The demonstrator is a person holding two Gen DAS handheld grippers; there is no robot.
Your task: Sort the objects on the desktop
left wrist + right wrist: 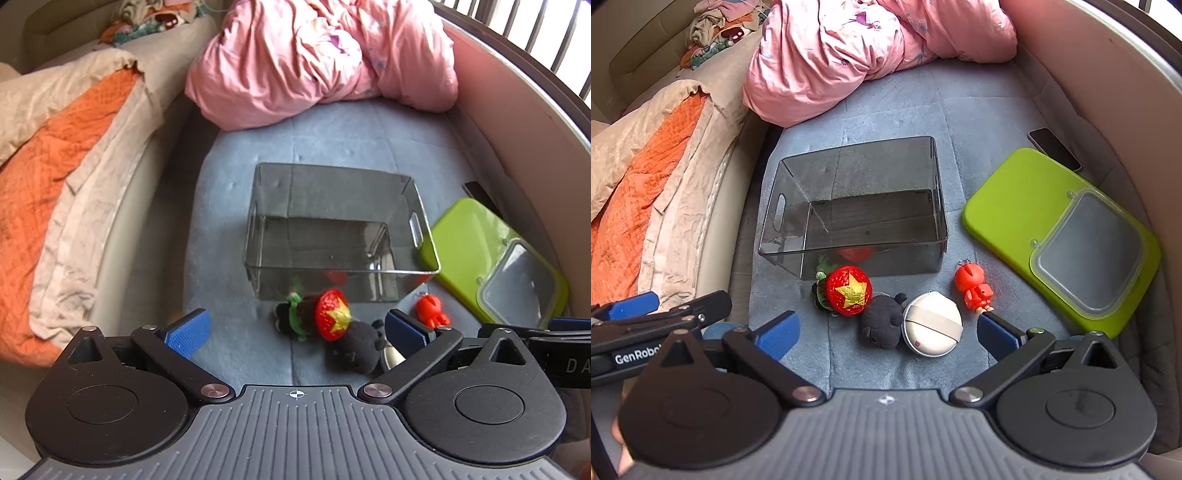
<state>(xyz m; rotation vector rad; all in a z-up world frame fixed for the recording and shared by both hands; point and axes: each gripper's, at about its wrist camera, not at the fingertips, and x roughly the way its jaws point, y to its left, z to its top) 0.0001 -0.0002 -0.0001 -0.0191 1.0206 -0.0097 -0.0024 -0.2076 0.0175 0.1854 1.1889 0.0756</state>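
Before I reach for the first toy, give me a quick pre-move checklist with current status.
1. Left gripper jaws open, nothing held: ok.
2. Right gripper jaws open, nothing held: ok.
3. Smoky clear bin upright, nothing inside: ok.
4. Red star ball, black plush, white round case, red figurine in front of bin, unobstructed: ok.
5. Green crochet toy partly hidden behind ball: cannot tell.

Four small toys (849, 290), one bin (849, 192), one lid (1089, 254).
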